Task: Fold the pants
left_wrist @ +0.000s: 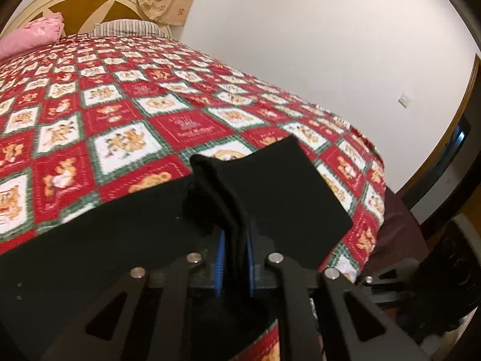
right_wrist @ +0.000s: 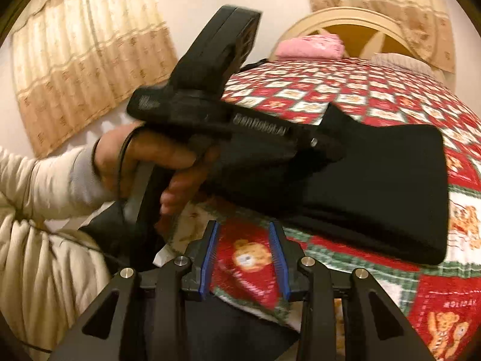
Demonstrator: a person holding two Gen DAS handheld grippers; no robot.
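Black pants (left_wrist: 270,195) lie on a bed with a red, white and green patchwork quilt (left_wrist: 135,105). My left gripper (left_wrist: 234,240) is shut on a bunched fold of the pants, which stand up between its blue pads. In the right wrist view the pants (right_wrist: 375,195) lie across the quilt (right_wrist: 360,90), and the left gripper's body (right_wrist: 210,120), held in a hand, meets them at their left end. My right gripper (right_wrist: 245,258) is open and empty, just above the quilt in front of the pants.
A cream headboard (left_wrist: 75,3), a pink pillow (left_wrist: 30,36) and a striped pillow (left_wrist: 129,28) are at the bed's far end. A white wall (left_wrist: 330,45) lies right of the bed. Beige curtains (right_wrist: 84,60) hang to the left. A cream padded sleeve (right_wrist: 36,240) is at lower left.
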